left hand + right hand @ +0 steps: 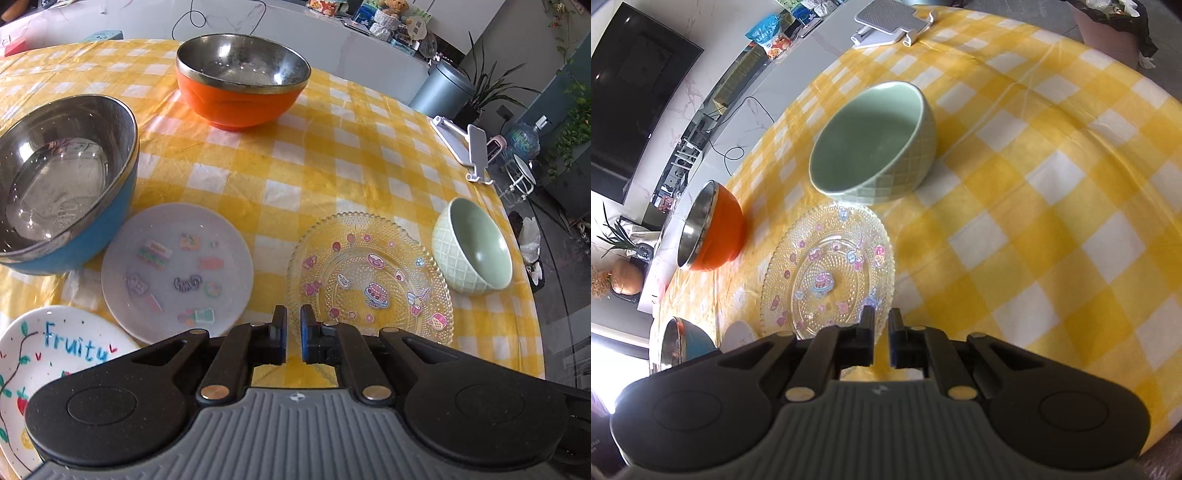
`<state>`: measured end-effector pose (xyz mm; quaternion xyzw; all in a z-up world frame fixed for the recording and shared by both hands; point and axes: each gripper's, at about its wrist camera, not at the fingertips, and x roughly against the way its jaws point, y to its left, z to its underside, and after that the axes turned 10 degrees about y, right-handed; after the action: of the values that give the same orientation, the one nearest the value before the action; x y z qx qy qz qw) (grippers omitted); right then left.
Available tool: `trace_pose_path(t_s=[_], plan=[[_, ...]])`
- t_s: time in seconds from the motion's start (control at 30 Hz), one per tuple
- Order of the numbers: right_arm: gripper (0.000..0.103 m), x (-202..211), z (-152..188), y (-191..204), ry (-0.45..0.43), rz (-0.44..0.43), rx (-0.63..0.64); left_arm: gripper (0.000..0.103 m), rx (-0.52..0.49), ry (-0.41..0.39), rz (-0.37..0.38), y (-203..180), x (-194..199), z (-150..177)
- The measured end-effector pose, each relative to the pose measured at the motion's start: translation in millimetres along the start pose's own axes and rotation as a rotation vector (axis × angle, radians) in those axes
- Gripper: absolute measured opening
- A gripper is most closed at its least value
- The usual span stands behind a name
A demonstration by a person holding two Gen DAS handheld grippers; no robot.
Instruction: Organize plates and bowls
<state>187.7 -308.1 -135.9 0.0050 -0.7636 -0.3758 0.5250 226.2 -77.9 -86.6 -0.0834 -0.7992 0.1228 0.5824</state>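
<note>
Table (pixel 295 177) under a yellow-and-white checked cloth, carrying three bowls with visible colour shells, one ceramic bowl and three plates. Left wrist view, clock positions taken from frame centre: orange bowl (pixel 242 79) with steel lining, upright, at 12 o'clock; blue bowl (pixel 62 181) with steel lining, at 9 o'clock, its base just beside the frosted sticker plate (pixel 177 273), which lies at 7 o'clock; white plate lettered "Fruity" (pixel 40 354) at 8 o'clock, partly hidden by the tool body; clear beaded glass plate (pixel 369 280) with cartoon stickers at 5 o'clock; pale green bowl (pixel 472 247) with quilted outside at 3 o'clock, just beside the glass plate's rim. Left gripper (pixel 293 339): fingers drawn almost together with a narrow slit between them, grasping nothing, tips over the near edge of the glass plate. Right wrist view: right gripper (pixel 881 338), fingers likewise nearly clenched and empty, tips at the glass plate's (pixel 827 273) near rim; green bowl (pixel 873 142) at 12 o'clock; orange bowl (pixel 711 229) at 9 o'clock. White folding stand (pixel 465 146) at the table's far edge.
</note>
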Motion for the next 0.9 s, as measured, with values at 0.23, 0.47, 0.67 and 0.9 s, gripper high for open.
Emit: trace_pose_path(t_s=[0.23,0.47,0.67,0.9], plan=[[0.013,13.2,6.7,-8.3,-0.040,0.031,0.025,0.014,-0.076,0.005,0.006,-8.5,1.7,3.3],[0.033,20.1,-8.8,-8.0,-0.123,0.008,0.056,0.023,-0.119,-0.082,-0.003,-9.4,0.0,-22.1],[0.031,6.3,-21.1,-10.8,-0.104,0.002,0.036,0.024,-0.189,-0.072,-0.015,-17.9,-12.2,-35.6],[0.021,-1.9,-24.3,-13.3,-0.082,-0.027,0.015,0.024,-0.179,-0.021,0.013,-12.9,-24.3,-37.6]])
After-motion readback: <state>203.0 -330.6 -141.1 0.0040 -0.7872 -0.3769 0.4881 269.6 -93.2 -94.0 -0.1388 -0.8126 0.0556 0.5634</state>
